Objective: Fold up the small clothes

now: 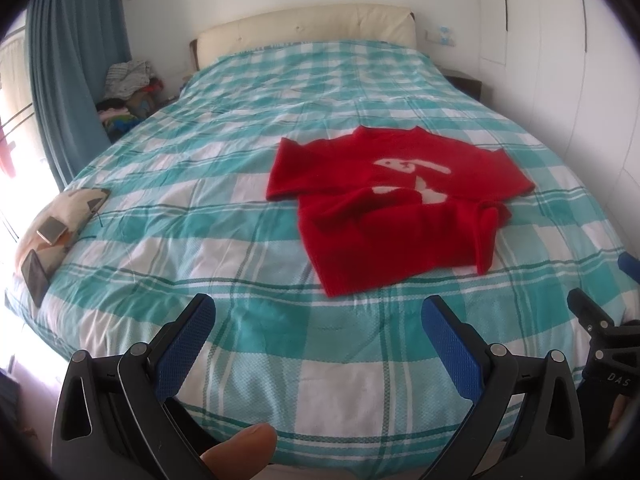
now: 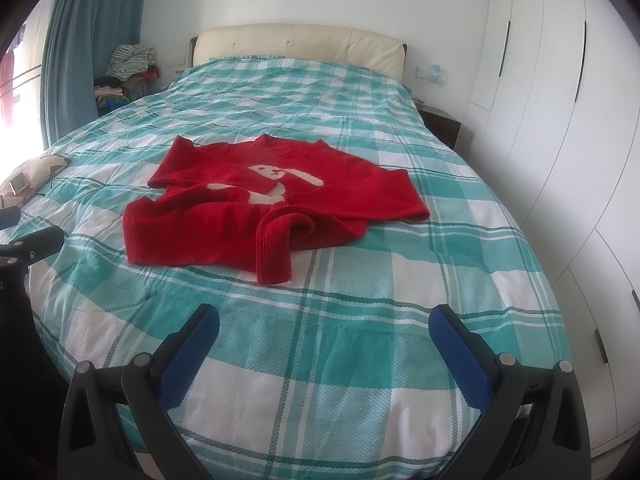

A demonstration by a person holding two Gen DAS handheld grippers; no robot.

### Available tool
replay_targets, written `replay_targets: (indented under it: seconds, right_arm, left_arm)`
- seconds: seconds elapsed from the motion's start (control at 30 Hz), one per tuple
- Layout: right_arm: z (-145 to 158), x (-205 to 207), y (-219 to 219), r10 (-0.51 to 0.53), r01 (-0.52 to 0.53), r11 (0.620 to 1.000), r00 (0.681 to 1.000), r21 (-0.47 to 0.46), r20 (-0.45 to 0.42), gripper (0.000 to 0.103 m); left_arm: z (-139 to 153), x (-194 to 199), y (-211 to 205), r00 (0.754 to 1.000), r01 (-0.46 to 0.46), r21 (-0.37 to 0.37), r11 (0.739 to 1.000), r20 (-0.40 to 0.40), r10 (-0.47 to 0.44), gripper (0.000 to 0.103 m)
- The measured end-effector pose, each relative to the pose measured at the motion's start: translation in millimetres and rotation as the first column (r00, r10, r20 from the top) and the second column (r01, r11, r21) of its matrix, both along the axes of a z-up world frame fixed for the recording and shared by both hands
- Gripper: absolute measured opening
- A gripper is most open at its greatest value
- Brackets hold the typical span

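Note:
A small red knit sweater [image 1: 384, 208] with a white rabbit figure lies rumpled on the teal checked bedspread [image 1: 224, 184], its lower part and one sleeve folded over. It also shows in the right wrist view [image 2: 256, 204]. My left gripper [image 1: 318, 312] is open and empty, held above the foot of the bed, short of the sweater's near hem. My right gripper [image 2: 324, 322] is open and empty, also over the foot of the bed, short of the sleeve cuff [image 2: 274, 260]. The right gripper's body shows at the right edge of the left wrist view [image 1: 600, 320].
A pillow [image 1: 60, 220] with two phones on it lies at the bed's left edge. A clothes pile [image 1: 128, 92] stands by the blue curtain [image 1: 68, 72]. A white wardrobe [image 2: 560, 120] runs along the right. A dark nightstand [image 2: 440, 120] stands beside the cream headboard [image 2: 296, 44].

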State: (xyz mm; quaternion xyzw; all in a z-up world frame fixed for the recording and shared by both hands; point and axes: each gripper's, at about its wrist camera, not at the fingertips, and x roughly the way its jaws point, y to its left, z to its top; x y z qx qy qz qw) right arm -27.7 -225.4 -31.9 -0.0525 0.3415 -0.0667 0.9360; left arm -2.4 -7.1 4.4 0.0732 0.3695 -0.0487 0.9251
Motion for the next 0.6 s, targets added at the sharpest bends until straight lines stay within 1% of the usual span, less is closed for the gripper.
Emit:
replay_targets:
  seconds: [0.6]
  right_arm:
    - [-3.4, 3.9, 3.5, 0.007, -0.007, 1.000, 1.000, 0.007, -0.012, 0.103]
  left_arm:
    - [-5.8, 1.7, 2.3, 1.000, 0.009, -0.011, 1.000, -0.024, -0.009, 0.103]
